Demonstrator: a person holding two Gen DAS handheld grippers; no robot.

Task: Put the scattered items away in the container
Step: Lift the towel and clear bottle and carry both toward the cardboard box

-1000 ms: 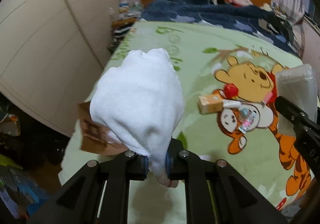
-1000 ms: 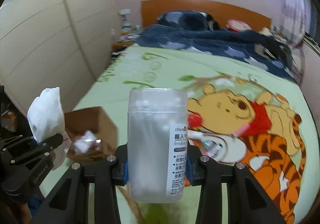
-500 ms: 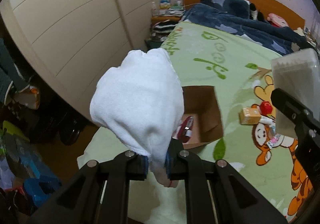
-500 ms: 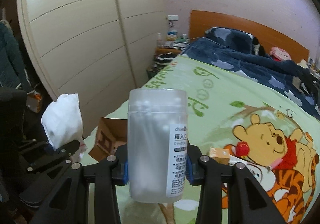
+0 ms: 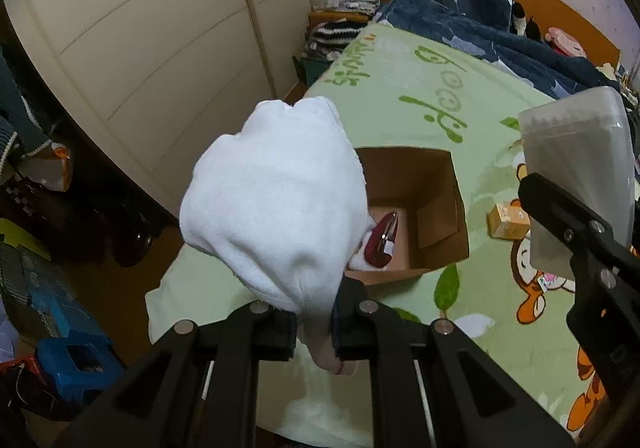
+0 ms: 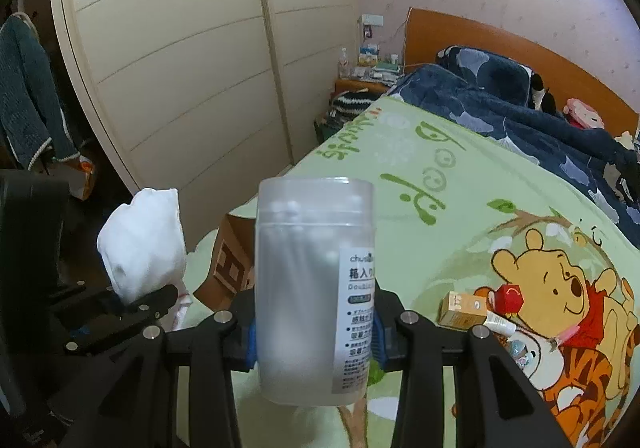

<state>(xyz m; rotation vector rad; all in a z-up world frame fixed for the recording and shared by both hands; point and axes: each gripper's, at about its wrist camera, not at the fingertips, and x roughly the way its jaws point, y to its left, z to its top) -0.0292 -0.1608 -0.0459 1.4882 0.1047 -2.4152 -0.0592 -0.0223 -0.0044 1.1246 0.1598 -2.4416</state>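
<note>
My left gripper (image 5: 314, 328) is shut on a white cloth (image 5: 276, 204) and holds it above the near left corner of an open cardboard box (image 5: 436, 224) on the bed. A dark red item (image 5: 382, 240) lies inside the box. My right gripper (image 6: 314, 332) is shut on a frosted plastic jar of cotton swabs (image 6: 312, 288), held above the bed to the right of the box (image 6: 228, 268). The jar also shows in the left wrist view (image 5: 580, 152). The cloth also shows in the right wrist view (image 6: 140, 244).
A small orange carton (image 6: 460, 308), a red object (image 6: 508, 296) and small tubes (image 6: 500, 324) lie on the green Pooh blanket (image 6: 420, 216). A dark blue duvet (image 6: 500, 112) covers the far end. Wardrobe doors (image 6: 180, 60) stand left. Clutter sits on the floor (image 5: 60, 328).
Both grippers have moved back and left along the bed with their loads. The box has come into view beneath the cloth, and its open inside now shows.
</note>
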